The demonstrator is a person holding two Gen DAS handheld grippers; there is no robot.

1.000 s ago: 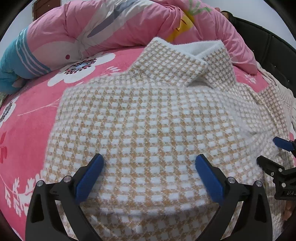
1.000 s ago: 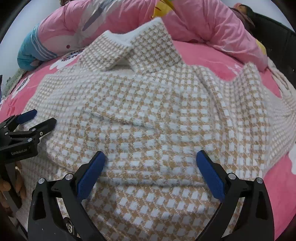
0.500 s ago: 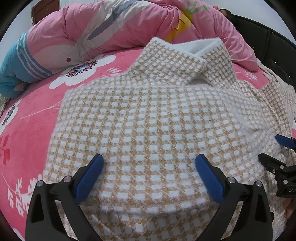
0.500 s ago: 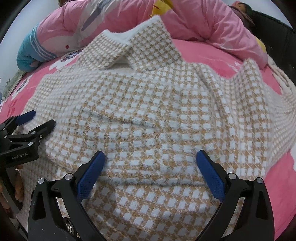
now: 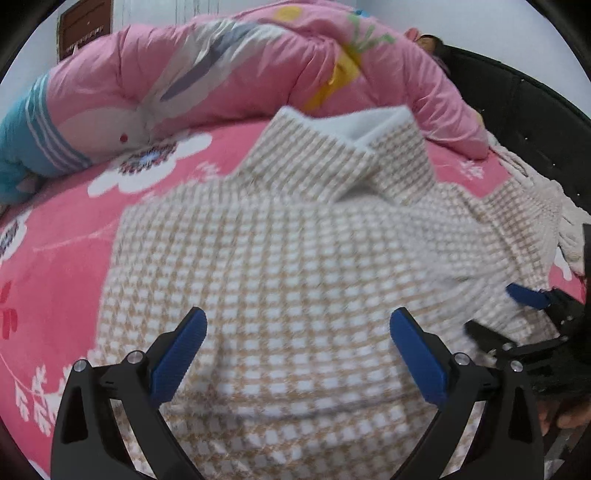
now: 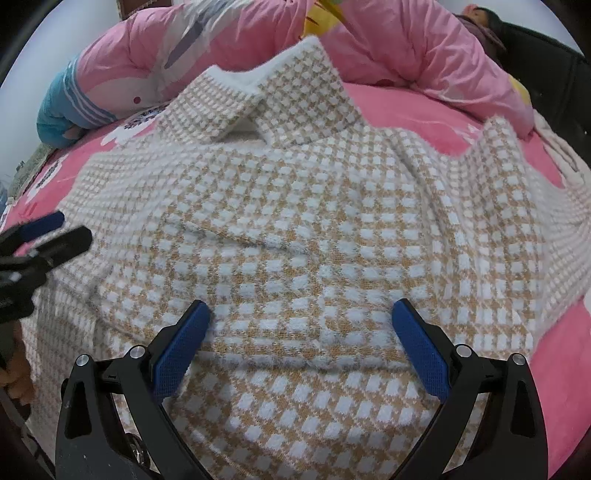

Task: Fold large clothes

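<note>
Your left gripper [image 5: 298, 350] is hanging with its jaws spread wide over the near part of the coat [image 5: 295, 266], clamping nothing. Your right gripper [image 6: 302, 343] is likewise gaping over the coat [image 6: 303, 236], its blue pads [image 6: 181, 343] hovering above a folded edge of the checked cloth. Each view is catching the other gripper at its side edge, low beside the coat's hem.

The coat, in tan and white checks, is lying spread on the bed, its hem toward the near edge and its collar [image 6: 266, 99] pointing toward the far side. One flap is lying folded across the middle, and a sleeve [image 6: 524, 206] is trailing toward the bed's right edge.

The sheet [image 5: 59, 251] under it is showing pink with white flowers. Beyond the collar, a pink quilt [image 5: 229, 74] is bunching along the far edge, with a blue striped part [image 5: 29, 136] at its left end. A black headboard [image 5: 528, 122] is rising at the far right, a pale wall behind, and a dark wooden door [image 5: 85, 26] is showing at the far left.
</note>
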